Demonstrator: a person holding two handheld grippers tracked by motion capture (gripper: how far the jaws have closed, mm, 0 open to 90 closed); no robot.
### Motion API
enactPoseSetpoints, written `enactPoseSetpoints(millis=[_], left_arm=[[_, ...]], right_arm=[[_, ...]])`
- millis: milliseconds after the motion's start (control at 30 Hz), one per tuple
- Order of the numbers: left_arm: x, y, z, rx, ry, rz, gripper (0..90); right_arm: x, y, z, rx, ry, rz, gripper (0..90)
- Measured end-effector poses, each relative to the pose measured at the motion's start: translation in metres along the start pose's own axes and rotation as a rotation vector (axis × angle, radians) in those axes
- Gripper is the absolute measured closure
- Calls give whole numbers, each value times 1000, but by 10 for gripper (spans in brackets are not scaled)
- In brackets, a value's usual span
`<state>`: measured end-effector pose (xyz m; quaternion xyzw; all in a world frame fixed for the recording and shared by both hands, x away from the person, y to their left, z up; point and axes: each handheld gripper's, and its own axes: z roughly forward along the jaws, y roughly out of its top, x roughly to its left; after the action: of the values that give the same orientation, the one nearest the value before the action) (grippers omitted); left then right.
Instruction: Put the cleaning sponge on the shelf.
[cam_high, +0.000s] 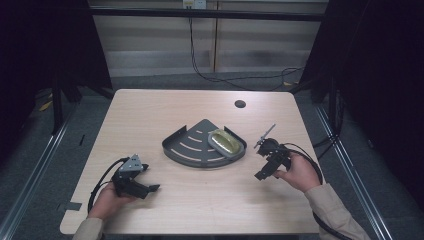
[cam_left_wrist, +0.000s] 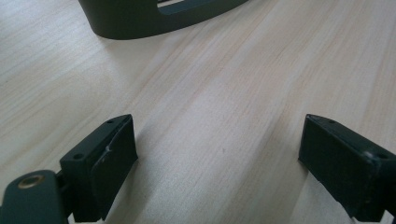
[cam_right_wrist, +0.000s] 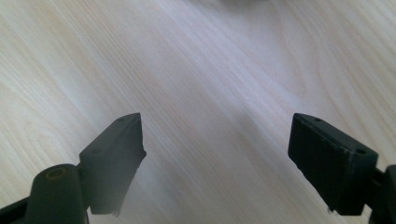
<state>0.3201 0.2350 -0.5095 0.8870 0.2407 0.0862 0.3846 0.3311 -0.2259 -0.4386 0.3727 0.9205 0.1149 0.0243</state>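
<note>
A dark grey fan-shaped corner tray (cam_high: 187, 147) with slots lies at the middle of the wooden table. A yellow-green oval object (cam_high: 224, 142) rests in its right part. My left gripper (cam_high: 150, 186) sits low at the front left, held by a hand, and is open over bare wood (cam_left_wrist: 217, 140); the tray's curved wall (cam_left_wrist: 135, 21) is ahead of it. My right gripper (cam_high: 264, 167) is to the right of the tray, held by the other hand, open over bare table (cam_right_wrist: 215, 130).
A round cable hole (cam_high: 240, 104) is in the table's far right part. Black cables (cam_high: 100, 182) trail from both grippers. Dark frame posts and curtains flank the table; a wall cable hangs behind.
</note>
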Motion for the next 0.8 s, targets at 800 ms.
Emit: enactPoseSetpoints(millis=[800], left_arm=[[0,0,0,2,0,1,106]], right_arm=[[-5,-52,36,-201,-16,21,129]])
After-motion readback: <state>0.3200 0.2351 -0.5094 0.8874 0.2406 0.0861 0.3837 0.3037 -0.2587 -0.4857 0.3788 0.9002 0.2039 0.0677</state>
